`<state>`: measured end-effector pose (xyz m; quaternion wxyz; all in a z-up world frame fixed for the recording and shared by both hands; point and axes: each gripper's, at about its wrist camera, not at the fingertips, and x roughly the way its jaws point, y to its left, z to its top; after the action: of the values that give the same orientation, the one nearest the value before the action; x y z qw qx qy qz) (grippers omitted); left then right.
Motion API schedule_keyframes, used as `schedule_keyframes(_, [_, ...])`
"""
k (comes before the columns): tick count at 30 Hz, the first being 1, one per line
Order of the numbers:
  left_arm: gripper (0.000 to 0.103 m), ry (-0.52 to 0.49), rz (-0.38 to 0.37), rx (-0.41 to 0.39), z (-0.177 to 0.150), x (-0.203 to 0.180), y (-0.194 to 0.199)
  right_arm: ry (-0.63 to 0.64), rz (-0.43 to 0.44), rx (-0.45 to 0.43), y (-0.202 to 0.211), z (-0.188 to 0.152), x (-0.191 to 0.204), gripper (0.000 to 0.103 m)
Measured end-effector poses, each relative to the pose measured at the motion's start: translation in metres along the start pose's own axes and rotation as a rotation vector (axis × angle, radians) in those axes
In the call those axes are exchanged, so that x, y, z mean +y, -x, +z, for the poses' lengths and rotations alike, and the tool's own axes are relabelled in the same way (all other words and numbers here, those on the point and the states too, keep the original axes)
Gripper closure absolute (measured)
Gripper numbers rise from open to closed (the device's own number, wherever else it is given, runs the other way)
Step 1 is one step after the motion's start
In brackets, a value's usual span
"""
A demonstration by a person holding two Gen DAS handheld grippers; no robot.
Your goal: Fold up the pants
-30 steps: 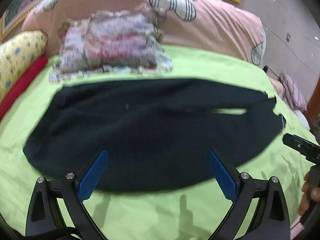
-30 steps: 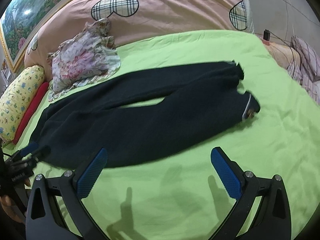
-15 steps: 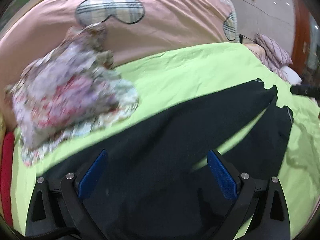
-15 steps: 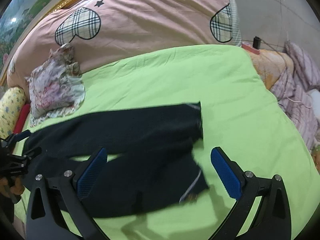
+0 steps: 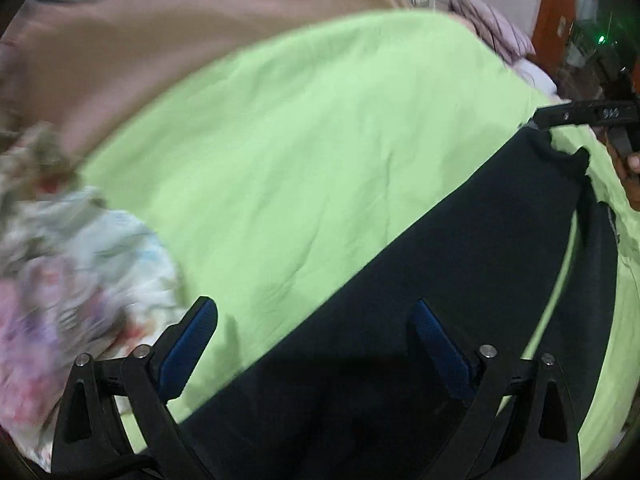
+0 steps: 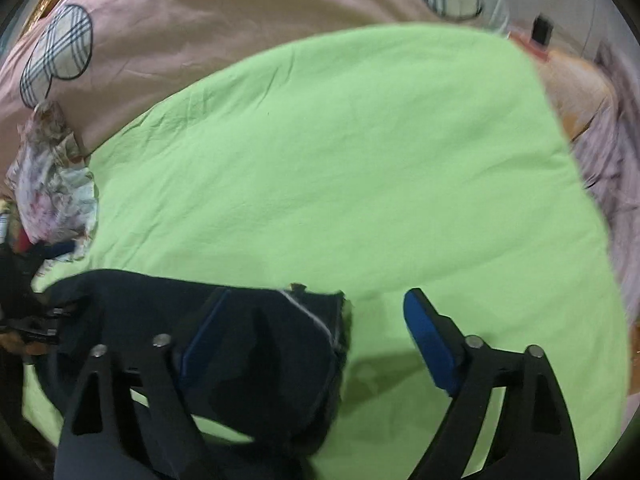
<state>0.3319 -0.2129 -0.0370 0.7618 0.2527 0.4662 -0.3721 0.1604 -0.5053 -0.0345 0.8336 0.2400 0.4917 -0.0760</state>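
The dark pants are laid flat on the light-green bedsheet, one leg end seen between the blue pads of the right gripper, whose jaws are spread wide and empty; the left gripper is likewise held wide above the waist part; a floral cloth bundle is seen by the pink quilt.

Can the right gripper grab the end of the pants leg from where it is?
Probably yes. The right gripper is open, and the frayed leg end of the pants lies flat on the green sheet right between its fingers, with nothing covering it.
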Motion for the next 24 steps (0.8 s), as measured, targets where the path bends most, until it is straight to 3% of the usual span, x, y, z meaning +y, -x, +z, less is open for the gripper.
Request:
schedule_keyframes(1, [0.010,-0.008,-0.050,0.046,0.003,0.001,-0.013,-0.005,0.027,0.016,-0.005,0.001,-0.001,0.025])
schedule_keyframes(3, [0.010,-0.013,-0.074,0.084,0.004,0.002,-0.026,0.003,0.064,0.049,-0.013,0.002,0.000,0.035])
schedule_keyframes(4, [0.011,-0.016,-0.078,0.087,0.005,0.002,-0.028,0.013,0.073,0.065,-0.017,0.003,0.002,0.048])
schedule_keyframes(5, [0.018,-0.017,-0.088,0.085,0.006,0.002,-0.027,0.033,0.073,0.082,-0.021,0.003,0.005,0.076])
schedule_keyframes(6, [0.026,-0.015,-0.113,0.084,0.006,0.002,-0.024,0.048,0.065,0.084,-0.022,0.002,0.008,0.091])
schedule_keyframes(7, [0.048,-0.010,-0.132,0.082,0.005,0.002,-0.020,0.060,0.068,0.079,-0.020,0.003,0.010,0.094])
schedule_keyframes(8, [0.076,-0.010,-0.145,0.079,0.005,0.000,-0.017,0.083,0.063,0.060,-0.016,0.003,0.014,0.094])
schedule_keyframes(10, [0.092,-0.016,-0.156,0.083,0.003,-0.005,-0.008,0.145,0.056,0.013,-0.004,0.005,0.025,0.094])
schedule_keyframes(18, [0.098,0.027,-0.159,-0.037,-0.031,-0.016,0.065,0.275,0.096,-0.157,0.041,0.012,0.064,0.094])
schedule_keyframes(24, [0.098,0.163,-0.223,-0.086,-0.067,-0.039,0.110,0.375,0.234,-0.283,0.073,0.000,0.091,0.094])
